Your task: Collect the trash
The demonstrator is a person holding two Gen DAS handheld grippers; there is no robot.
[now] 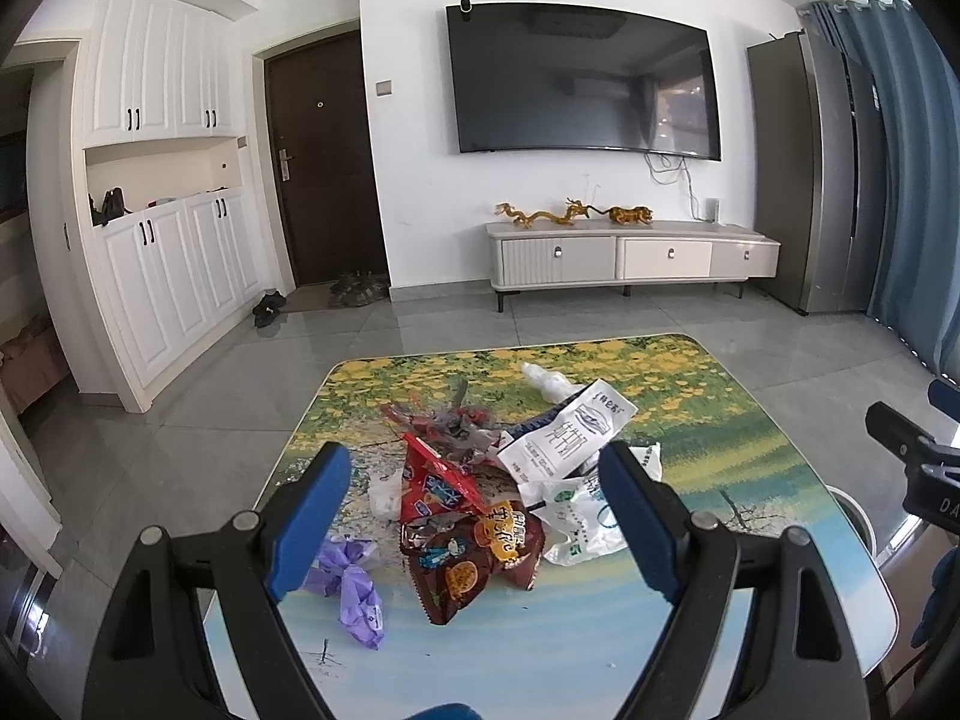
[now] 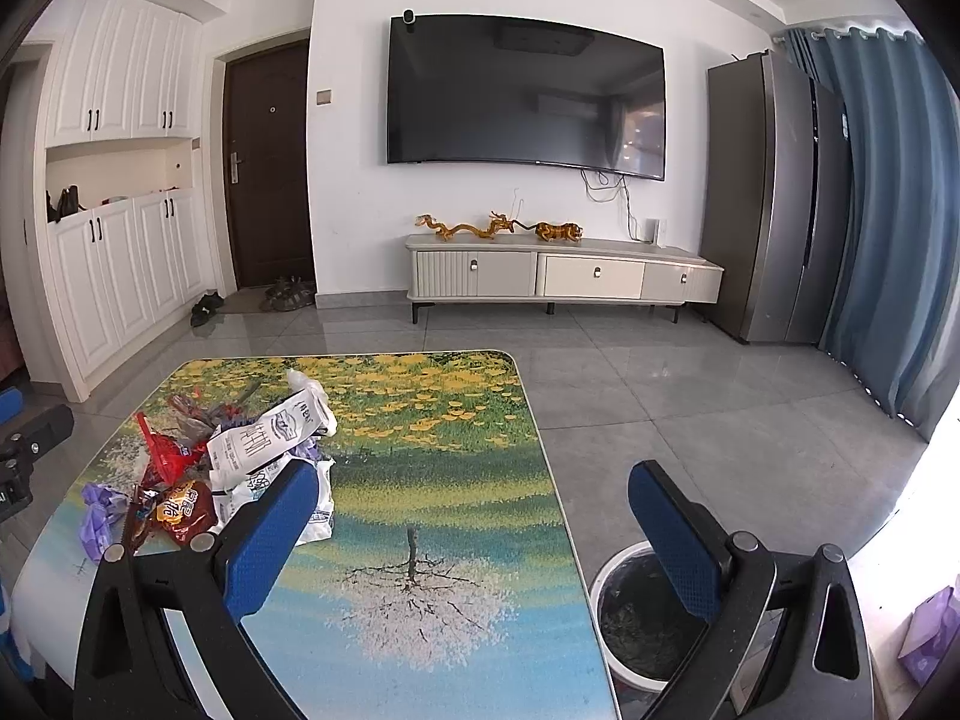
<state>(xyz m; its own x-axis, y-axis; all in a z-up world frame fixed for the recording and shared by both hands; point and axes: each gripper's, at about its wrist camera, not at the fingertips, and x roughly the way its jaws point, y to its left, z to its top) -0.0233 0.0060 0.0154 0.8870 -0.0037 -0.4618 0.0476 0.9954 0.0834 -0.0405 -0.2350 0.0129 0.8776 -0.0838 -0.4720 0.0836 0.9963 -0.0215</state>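
My left gripper (image 1: 474, 516), jaws spread, sits nearest the trash pile (image 1: 480, 516), straight ahead; right gripper (image 2: 474, 534) spread too.

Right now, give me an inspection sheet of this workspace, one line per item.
Surface: table with a painted tree and flower print; right half bare.
Job's things: trash pile on the table's left part: brown snack bag, red wrapper, white carton, white plastic bag, purple wrapper. Bin on the floor off the table's right edge.
Clutter: nothing seen beyond the trash.
Grippers: left gripper open, facing the pile, holding nothing; right gripper open, holding nothing.
Cables: wires hang below the TV.
Surroundings: TV stand, fridge, blue curtain, shoes by the door.
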